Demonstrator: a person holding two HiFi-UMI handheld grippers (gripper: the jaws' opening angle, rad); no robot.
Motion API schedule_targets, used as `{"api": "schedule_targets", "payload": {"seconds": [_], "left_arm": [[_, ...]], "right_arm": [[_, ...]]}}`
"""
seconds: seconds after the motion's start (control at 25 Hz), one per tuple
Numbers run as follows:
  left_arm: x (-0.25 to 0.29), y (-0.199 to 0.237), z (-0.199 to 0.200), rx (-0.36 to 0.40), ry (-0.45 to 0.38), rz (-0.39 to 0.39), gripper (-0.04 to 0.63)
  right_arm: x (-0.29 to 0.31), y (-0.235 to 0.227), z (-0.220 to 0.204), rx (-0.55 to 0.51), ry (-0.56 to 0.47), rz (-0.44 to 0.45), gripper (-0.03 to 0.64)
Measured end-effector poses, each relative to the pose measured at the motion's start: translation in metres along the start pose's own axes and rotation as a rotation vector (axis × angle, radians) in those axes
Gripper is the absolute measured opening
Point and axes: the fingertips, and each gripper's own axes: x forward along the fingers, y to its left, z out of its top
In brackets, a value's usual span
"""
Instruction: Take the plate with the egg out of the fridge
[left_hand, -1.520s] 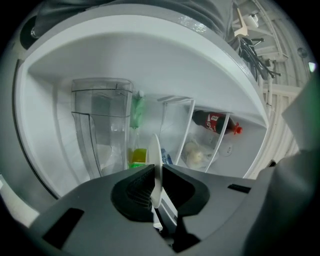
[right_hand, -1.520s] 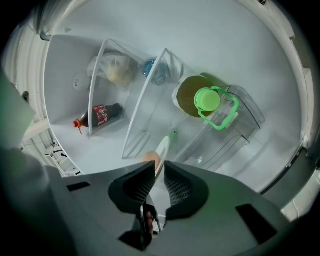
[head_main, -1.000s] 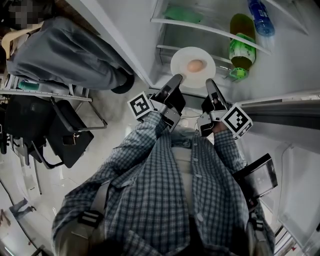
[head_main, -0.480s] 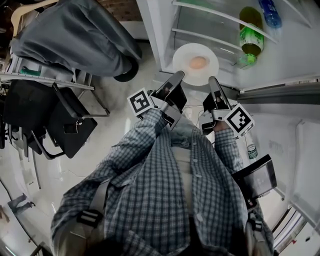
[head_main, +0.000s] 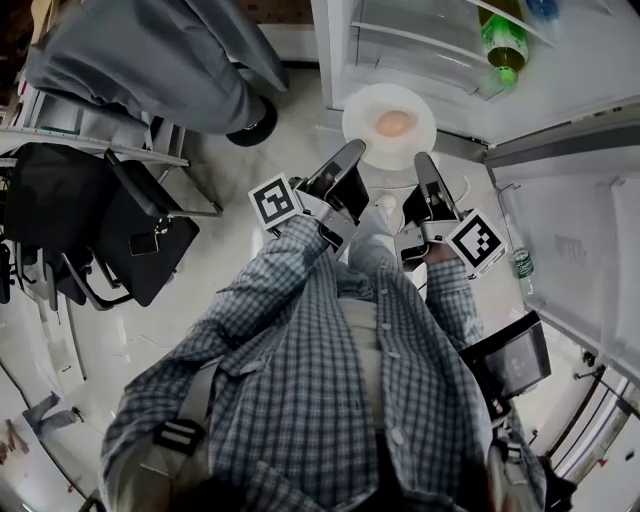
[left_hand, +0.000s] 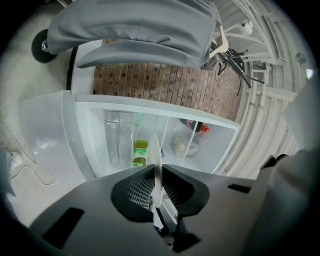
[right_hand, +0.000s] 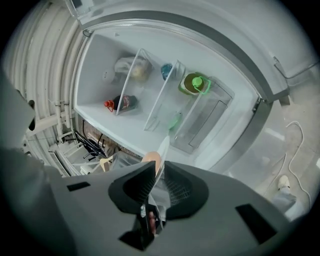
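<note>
A white plate (head_main: 388, 125) with a brown egg (head_main: 394, 123) on it hangs in front of the open fridge (head_main: 560, 90), outside its shelves, above the floor. My left gripper (head_main: 352, 152) is shut on the plate's near left rim, and my right gripper (head_main: 421, 160) is shut on its near right rim. In the left gripper view the plate (left_hand: 156, 167) shows edge-on between the pads. In the right gripper view the plate rim (right_hand: 162, 150) sits clamped between the jaws, with the egg (right_hand: 152, 161) just left of it.
A green bottle (head_main: 505, 42) stands on a fridge shelf at the top right. A person in grey trousers (head_main: 150, 60) stands at the upper left beside black chairs (head_main: 120, 240). A cable and white plug (head_main: 386, 208) lie on the floor below the plate.
Both grippers have drawn the plate with the egg back out of the fridge; the shelves and green bottle have slid toward the top of the head view.
</note>
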Motion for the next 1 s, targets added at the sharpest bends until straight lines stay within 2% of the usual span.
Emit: {"api": "schedule_targets", "payload": {"seconds": [0.4, 0.64, 1.0], "left_arm": [[-0.040, -0.007, -0.022, -0.008, -0.022, 0.027, 0.052], [-0.044, -0.011, -0.033, 0.009, -0.017, 0.035, 0.054], [-0.054, -0.012, -0.043, 0.005, -0.061, 0.036, 0.052]], "right_arm": [[-0.033, 0.003, -0.028, -0.003, 0.030, -0.027, 0.060], [-0.044, 0.001, -0.031, 0.010, 0.046, -0.011, 0.060], [-0.052, 0.003, -0.033, -0.010, 0.068, 0.005, 0.060]]}}
